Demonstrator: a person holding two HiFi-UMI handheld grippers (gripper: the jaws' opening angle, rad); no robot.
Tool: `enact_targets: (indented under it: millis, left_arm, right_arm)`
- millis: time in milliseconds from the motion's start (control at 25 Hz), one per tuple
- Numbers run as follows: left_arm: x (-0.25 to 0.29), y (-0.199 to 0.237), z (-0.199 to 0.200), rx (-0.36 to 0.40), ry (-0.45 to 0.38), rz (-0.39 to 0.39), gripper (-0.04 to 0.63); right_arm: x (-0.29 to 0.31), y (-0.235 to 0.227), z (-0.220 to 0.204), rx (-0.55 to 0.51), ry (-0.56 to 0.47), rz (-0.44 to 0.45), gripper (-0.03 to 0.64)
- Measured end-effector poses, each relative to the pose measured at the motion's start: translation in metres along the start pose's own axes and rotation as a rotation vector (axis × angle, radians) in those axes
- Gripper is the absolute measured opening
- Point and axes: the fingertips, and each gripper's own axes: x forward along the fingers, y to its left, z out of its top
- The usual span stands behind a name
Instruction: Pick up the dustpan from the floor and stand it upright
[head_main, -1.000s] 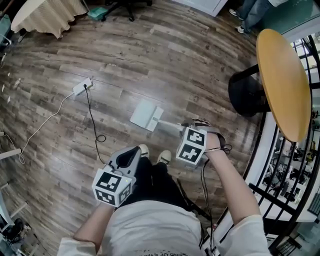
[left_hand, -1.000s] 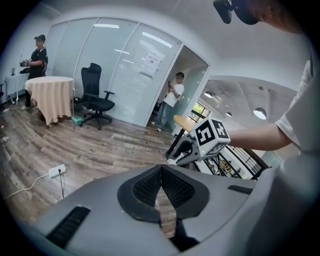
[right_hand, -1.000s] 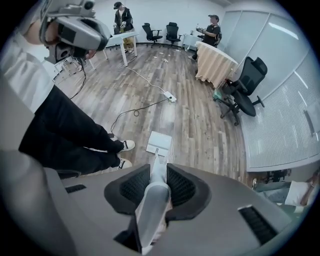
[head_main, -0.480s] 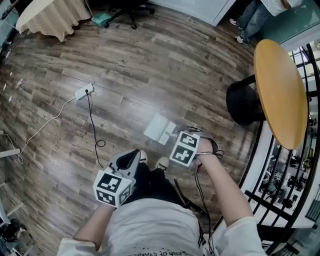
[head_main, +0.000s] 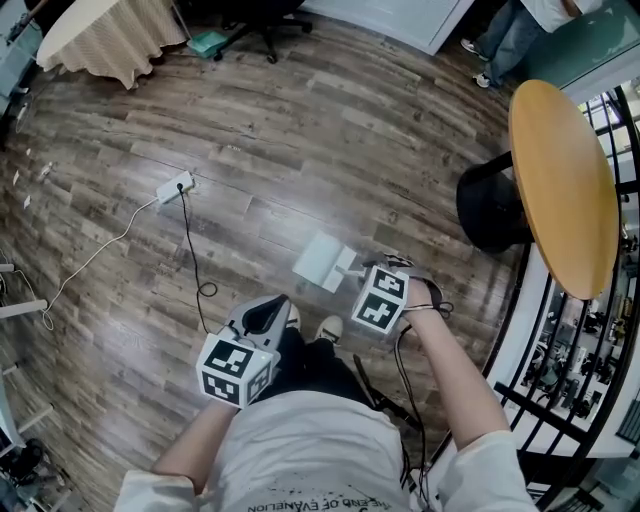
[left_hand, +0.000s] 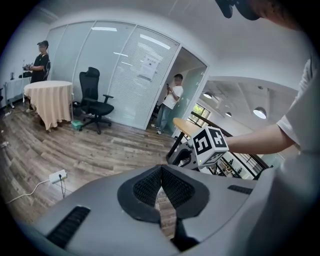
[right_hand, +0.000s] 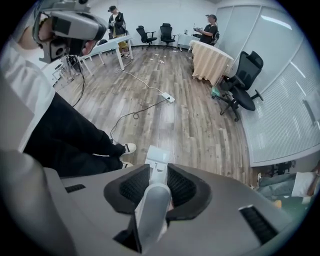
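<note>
tightly between right gripper (right_hand: 158, 171) jaws: dustpan (right_hand: 151, 207)

The right gripper (head_main: 384, 290) points straight down at the end of the stretched right arm (head_main: 455, 385); its jaws have just opened a little, but the pads press on the dustpan handle (right_hand: 151, 212). The left gripper (head_main: 262, 318), jaws together and empty, is tilted downward close before the body, on the bent left arm (head_main: 195, 455)

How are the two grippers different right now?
The right gripper is clamped on the handle of the dustpan; the left gripper is shut with nothing in it. The right gripper sits right beside the dustpan's pan; the left gripper is apart from it. Both carry a black-and-white marker cube.
</note>
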Motion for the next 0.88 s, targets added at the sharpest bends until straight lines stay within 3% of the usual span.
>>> enact_targets:
  millis: [360,720,880]
  left_arm:
    - [-0.001,-0.006,0.005,0.011,0.002,-0.007,0.023]
    - [0.000,-0.017,0.019,0.038,-0.010,-0.014,0.023]
    - [-0.005,-0.026,0.028,0.051,-0.026,-0.020,0.023]
  right_arm:
    - [-0.008,0.004,-0.006,0.068,-0.076,0.027,0.202]
    - [-0.068,-0.029,0.020,0.301,-0.363,0.054,0.221]
    - [-0.113,-0.040,0.025,0.388,-0.503,0.016,0.221]
